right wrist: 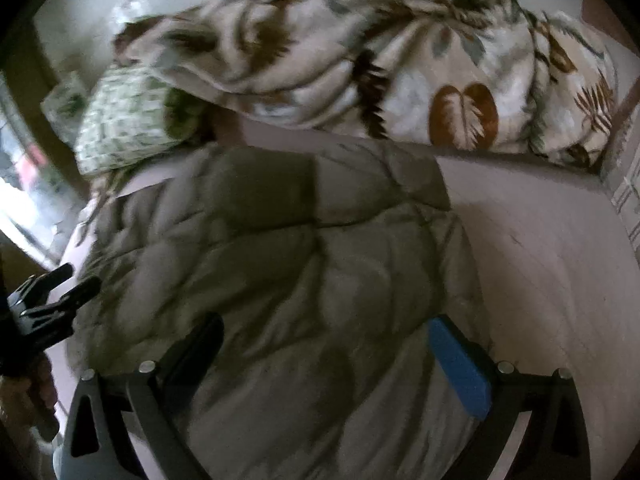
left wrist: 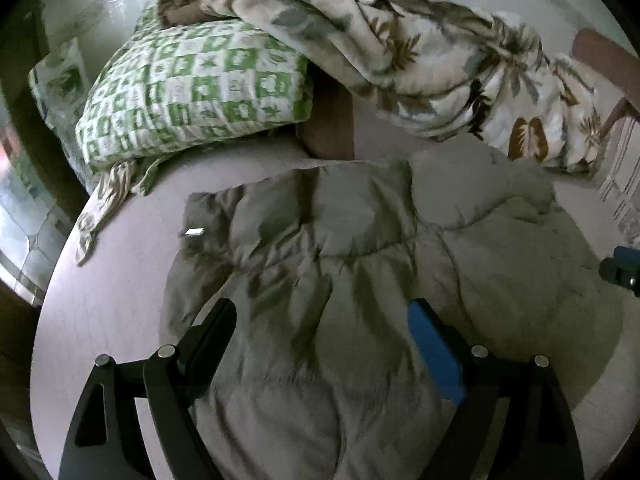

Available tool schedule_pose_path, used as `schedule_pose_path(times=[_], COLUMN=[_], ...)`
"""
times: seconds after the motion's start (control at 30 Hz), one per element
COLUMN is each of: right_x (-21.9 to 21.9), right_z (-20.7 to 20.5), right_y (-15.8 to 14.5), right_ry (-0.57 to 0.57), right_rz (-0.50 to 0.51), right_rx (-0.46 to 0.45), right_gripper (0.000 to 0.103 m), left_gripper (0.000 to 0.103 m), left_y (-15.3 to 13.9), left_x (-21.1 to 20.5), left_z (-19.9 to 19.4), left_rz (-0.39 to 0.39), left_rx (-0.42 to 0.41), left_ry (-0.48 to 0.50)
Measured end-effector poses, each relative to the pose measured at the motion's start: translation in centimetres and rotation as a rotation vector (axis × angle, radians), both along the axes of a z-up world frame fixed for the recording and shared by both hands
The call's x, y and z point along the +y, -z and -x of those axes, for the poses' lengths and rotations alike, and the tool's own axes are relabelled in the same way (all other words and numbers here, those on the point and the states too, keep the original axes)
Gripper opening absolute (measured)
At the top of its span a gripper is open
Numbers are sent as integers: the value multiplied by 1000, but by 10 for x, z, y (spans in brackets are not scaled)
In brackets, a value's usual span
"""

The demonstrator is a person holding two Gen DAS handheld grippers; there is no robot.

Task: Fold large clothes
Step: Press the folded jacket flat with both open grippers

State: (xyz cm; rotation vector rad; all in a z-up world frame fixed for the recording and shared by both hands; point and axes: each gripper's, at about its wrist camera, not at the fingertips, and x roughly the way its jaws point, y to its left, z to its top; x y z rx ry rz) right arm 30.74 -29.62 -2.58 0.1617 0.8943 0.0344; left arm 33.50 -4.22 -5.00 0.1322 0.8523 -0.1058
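Note:
A puffy grey-beige quilted jacket [left wrist: 340, 248] lies spread on the pale lilac bed sheet [left wrist: 120, 280], with a small white tag [left wrist: 194, 232] near its left edge. My left gripper [left wrist: 322, 314] hovers over the jacket's lower part with its jaws wide apart and nothing pinched between them. In the right wrist view the same jacket [right wrist: 280, 248] fills the middle. My right gripper [right wrist: 326, 330] stands open above it, its blue pad [right wrist: 460, 368] near the jacket's right edge. The left gripper [right wrist: 80, 278] shows at the jacket's left side, and the right gripper [left wrist: 622, 268] at the far right.
A green-and-white checked pillow [left wrist: 192, 92] lies at the back left, with a brown cushion [left wrist: 328, 128] beside it. A bunched leaf-print blanket [left wrist: 440, 72] runs along the back. Bare sheet [right wrist: 540, 260] shows right of the jacket. A bright window [left wrist: 16, 220] is on the left.

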Motion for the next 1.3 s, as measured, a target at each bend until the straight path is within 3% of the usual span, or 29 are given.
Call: schedule_pose_path(times=[0.23,0.4,0.57,0.77,0.9,1.07,1.2,1.3], right_x=[36,52,57,61,64,66,71,72], right_z=[23,23,17,8,13,16,-23,-63], right_y=[12,37,56,74,63,28,15,25], right_ry=[-102,-114,-105,-106,-91,-71,-73,-47], right_rz=[11,64,102,136,130,49,18,45], right_rx=[32,69,80,110,104,4,20,63], right_gripper=[103,103,103,103,103,103,103,103], left_gripper=[89,89,99,103,103,103,103,103], left_y=[10,35,58,66,65,65,67,67], left_x=[6,5,9,9,10,10,11,11], left_z=[34,31,20,17,16,16,17,17], left_rz=[-18,-42,-47,-59,-57,-54,-52,-48], left_rx=[5,39,58,50,56,54,49,50], left_ry=[14,11,-12,-17,-18,-17,-14,-9])
